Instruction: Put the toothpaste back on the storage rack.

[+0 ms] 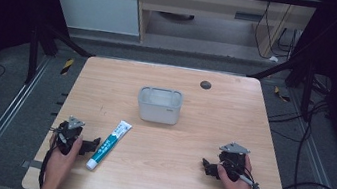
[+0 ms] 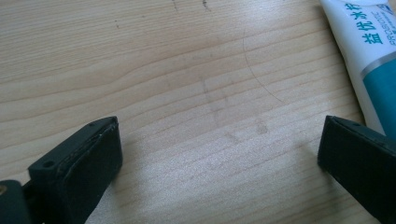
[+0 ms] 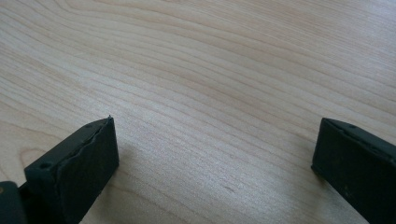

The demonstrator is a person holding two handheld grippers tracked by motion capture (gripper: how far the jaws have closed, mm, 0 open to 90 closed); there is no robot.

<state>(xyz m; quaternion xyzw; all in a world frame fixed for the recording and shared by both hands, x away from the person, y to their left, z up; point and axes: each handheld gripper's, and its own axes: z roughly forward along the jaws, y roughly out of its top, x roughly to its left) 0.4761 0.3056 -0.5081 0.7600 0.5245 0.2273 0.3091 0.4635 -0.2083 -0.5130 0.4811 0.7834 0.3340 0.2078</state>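
Observation:
A white and teal toothpaste tube lies on the wooden table, slanted, cap toward the front. My left gripper rests just left of it, held by a hand, jaws wide apart over bare wood. In the left gripper view the tube lies past the right jaw, and the left gripper holds nothing. A grey-white rectangular tub stands upright at the table's middle. My right gripper sits at the front right, held by the other hand. In the right gripper view it stands open over bare wood.
A small dark round spot marks the far right of the tabletop. Black cables trail on the floor to the right. Dark frame legs stand beyond the table's far corners.

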